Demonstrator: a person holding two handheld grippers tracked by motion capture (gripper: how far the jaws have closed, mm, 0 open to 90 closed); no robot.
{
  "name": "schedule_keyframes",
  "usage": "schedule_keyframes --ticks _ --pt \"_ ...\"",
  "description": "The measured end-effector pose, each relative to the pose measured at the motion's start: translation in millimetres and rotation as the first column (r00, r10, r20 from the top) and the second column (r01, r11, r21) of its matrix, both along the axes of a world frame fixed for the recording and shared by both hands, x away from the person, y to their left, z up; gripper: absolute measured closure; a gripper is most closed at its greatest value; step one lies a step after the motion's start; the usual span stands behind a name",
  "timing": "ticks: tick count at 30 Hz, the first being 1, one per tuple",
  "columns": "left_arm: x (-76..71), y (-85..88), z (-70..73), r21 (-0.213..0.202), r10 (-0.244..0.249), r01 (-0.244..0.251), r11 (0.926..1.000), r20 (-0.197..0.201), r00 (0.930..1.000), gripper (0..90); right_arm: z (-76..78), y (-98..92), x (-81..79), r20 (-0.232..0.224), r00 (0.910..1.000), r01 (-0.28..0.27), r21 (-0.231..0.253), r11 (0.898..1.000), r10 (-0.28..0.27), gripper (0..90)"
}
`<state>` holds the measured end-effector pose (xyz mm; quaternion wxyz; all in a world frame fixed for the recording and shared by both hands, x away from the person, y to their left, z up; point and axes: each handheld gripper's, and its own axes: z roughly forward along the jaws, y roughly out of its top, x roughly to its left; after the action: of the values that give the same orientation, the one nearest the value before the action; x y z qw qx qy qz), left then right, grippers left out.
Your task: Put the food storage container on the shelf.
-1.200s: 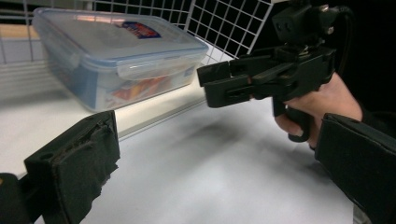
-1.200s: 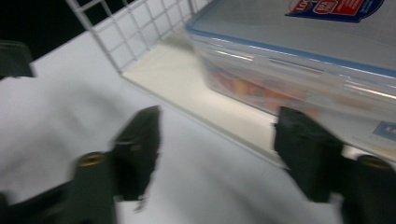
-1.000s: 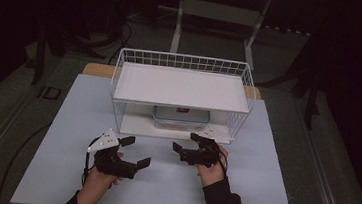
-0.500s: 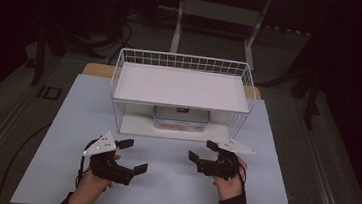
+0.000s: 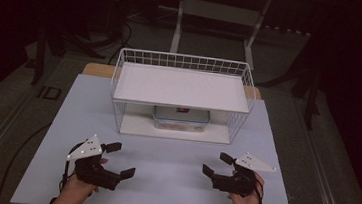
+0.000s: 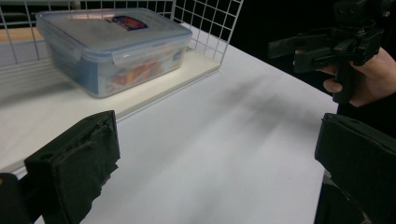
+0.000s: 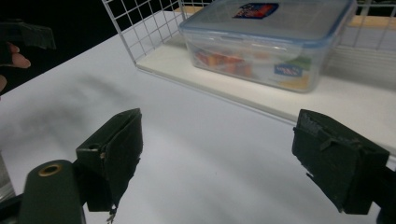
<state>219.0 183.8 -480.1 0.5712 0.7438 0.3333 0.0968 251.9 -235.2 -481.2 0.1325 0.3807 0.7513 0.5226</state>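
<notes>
A person stands at a white table [image 5: 160, 190] with a two-jaw tool in each hand, and the work looks barely begun. The left tool [image 5: 117, 160] and the right tool [image 5: 215, 164] both sit near the front edge of the table, well apart from each other, jaws spread wide and empty. Neither touches anything.

The thing they face, a clear plastic food box [image 5: 181, 119] with a blue-rimmed snap lid, rests on the lower shelf of a white wire rack [image 5: 185, 62] at the middle of the table, under the rack's upper shelf. From the left gripper view the food box [image 6: 112, 46] stands upright, lid shut, its clasp folded down, with orange and red contents dimly visible through the wall. The right gripper view shows the same box [image 7: 268, 44] square on the shelf board, apart from the wire sides.

Judging from this, reaching in, gripping the box and drawing it out all remain to be done.

A red-and-blue brand sticker sits on the lid, and a small blue label on the box's front wall; the lettering on both is too small and blurred to read.
</notes>
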Motion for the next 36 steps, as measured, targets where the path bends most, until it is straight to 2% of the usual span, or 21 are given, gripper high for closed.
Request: schedule_keyframes --ticks 6,10,18,23,30,36 --pt "-8.0 12.7 -0.8 -0.003 0.008 -0.008 1.0 0.001 1.0 0.0 -2.5 -15.5 -12.8 -0.003 0.9998 0.02 0.003 1.0 -0.02 16.3" --pt "-11.8 20.7 -3.2 0.0 0.022 -0.022 0.9998 -0.004 0.9998 0.0 -4.5 -24.6 -20.7 0.001 0.9996 0.028 -0.013 1.0 -0.028 16.3" --pt "-17.3 30.3 -11.0 0.029 0.029 -0.028 0.9992 -0.018 0.9994 0.0 -12.6 -45.3 -30.3 -0.011 0.998 0.061 -0.043 0.997 -0.062 16.3" --pt "-18.1 37.8 -16.7 0.045 0.05 -0.049 0.9978 -0.021 0.9985 0.0 -17.0 -56.7 -33.0 -0.023 0.996 0.085 -0.034 0.996 -0.086 16.4" --pt "-16.0 41.8 -23.7 0.029 0.061 -0.06 0.9977 -0.029 0.9977 0.0 -18.9 -66.1 -34.3 -0.022 0.9931 0.115 -0.028 0.993 -0.115 17.2" --pt "-16.0 44.7 -29.5 0.033 0.074 -0.072 0.9968 -0.04 0.9965 0.0 -24.8 -66.2 -31.0 -0.05 0.9933 0.103 -0.023 0.994 -0.104 17.6"
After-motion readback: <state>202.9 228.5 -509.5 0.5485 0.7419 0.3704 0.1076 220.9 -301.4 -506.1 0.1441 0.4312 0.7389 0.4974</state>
